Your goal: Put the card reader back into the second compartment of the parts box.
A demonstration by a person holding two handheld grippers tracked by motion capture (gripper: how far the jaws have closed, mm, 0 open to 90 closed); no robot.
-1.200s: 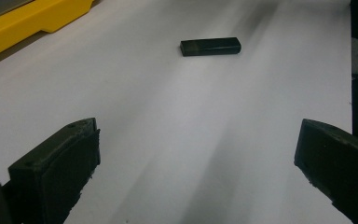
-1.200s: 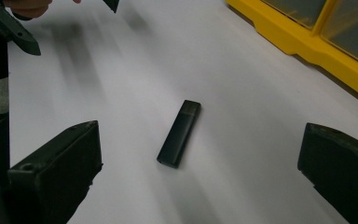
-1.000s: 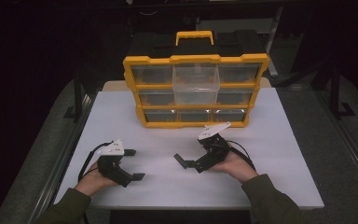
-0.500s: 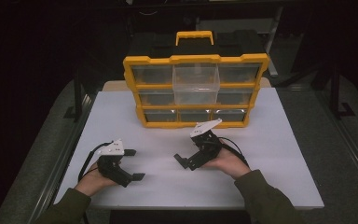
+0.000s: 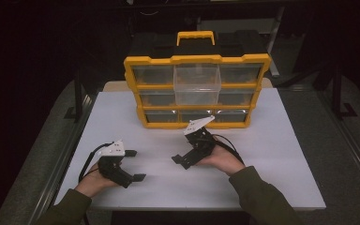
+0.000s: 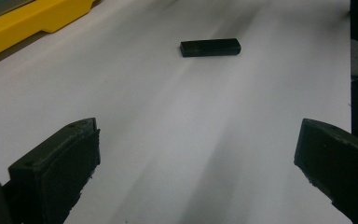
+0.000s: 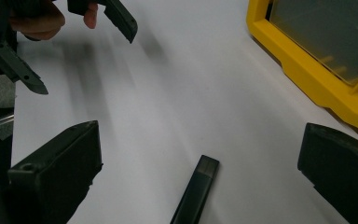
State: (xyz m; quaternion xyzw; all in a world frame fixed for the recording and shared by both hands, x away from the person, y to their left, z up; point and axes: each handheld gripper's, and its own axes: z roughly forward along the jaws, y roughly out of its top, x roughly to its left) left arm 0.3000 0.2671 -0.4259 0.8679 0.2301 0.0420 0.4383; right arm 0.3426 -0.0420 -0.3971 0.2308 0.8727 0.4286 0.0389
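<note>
The black bar [image 7: 195, 190], a small flat oblong piece, lies loose on the white table top [image 5: 281, 154], between the right gripper's [image 5: 183, 158] two jaws and touched by neither. In the right gripper view it sits low between them, somewhat nearer the left-hand jaw, its long axis running roughly along the direction in which the jaws point (tilted a little to one side). Those jaws stand wide apart and hold nothing.

In the left gripper view the same bar [image 6: 210, 47] lies well ahead of the jaws, crosswise to them, and closer to the line of the right-hand jaw than to the left-hand one. The left gripper [image 5: 134, 165] also has its jaws spread wide, with bare table between them.

From the high view both grippers rest low over the near half of the table, each in one of the person's hands, their open jaws turned toward each other. The bar itself is too small to pick out there.

Beyond the right gripper's jaws, on their right-hand side, stands the yellow drawer organizer [image 5: 197, 91]. Its yellow frame edge [image 7: 307, 77] comes near that jaw without touching it. One clear drawer [image 5: 197, 83] in its top row sticks out past the others.
</note>
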